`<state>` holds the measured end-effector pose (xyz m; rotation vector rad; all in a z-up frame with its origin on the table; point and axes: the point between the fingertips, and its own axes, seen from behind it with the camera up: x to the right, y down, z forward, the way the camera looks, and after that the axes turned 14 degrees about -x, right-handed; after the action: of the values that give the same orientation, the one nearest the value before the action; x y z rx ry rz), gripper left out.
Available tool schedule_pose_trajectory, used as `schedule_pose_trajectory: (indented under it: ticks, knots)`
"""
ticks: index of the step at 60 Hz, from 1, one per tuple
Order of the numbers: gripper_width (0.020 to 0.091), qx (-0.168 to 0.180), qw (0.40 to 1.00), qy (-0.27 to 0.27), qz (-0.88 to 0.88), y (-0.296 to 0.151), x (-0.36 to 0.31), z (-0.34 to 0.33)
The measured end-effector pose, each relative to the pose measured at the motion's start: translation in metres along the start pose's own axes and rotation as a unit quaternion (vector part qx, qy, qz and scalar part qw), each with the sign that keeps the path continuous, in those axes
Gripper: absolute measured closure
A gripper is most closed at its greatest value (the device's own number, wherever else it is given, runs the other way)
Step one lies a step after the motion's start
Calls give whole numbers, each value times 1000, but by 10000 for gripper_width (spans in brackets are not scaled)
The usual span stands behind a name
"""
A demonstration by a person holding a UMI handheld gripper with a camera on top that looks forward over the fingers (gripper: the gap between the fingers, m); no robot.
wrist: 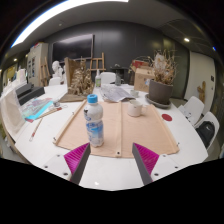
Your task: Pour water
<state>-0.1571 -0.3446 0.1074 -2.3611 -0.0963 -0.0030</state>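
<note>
A clear plastic water bottle (pixel 94 122) with a blue cap and blue label stands upright on a tan board (pixel 125 128) on the white table (pixel 110 172). It is just ahead of the left finger. A small grey cup (pixel 134 107) stands further back on the board, to the right of the bottle. My gripper (pixel 112 162) is open, its two magenta pads (pixel 78 156) wide apart, with only bare table and board edge between them. Nothing is held.
Papers (pixel 115 93) lie behind the cup. A large pot with a dry plant (pixel 160 88) stands at the back right, and a red disc (pixel 167 117) lies near the board's right edge. Tools and a printer-like box (pixel 28 95) sit on the left. A chair (pixel 207 130) is at the right.
</note>
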Motion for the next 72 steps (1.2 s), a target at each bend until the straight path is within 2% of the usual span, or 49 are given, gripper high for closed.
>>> schedule_pose_trajectory:
  ticks: [13, 21, 26, 30, 36, 46, 53, 60, 65, 72]
  knots:
    - [253, 33, 999, 3, 2, -28, -49, 80]
    - [313, 60, 998, 8, 13, -50, -60, 113]
    - [418, 77, 997, 22, 10, -62, -60, 124]
    - [582, 84, 996, 27, 10, -67, -59, 133]
    - [623, 87, 996, 20, 15, -68, -58, 132]
    - [744, 75, 997, 22, 10, -71, -57, 132]
    - [744, 82, 996, 18, 2, -94, -64, 124]
    - [745, 112, 993, -10, 33, -143, -71, 110]
    - [745, 135, 986, -54, 85, -193, -74, 100]
    - [747, 162, 954, -149, 204, -260, -66, 95]
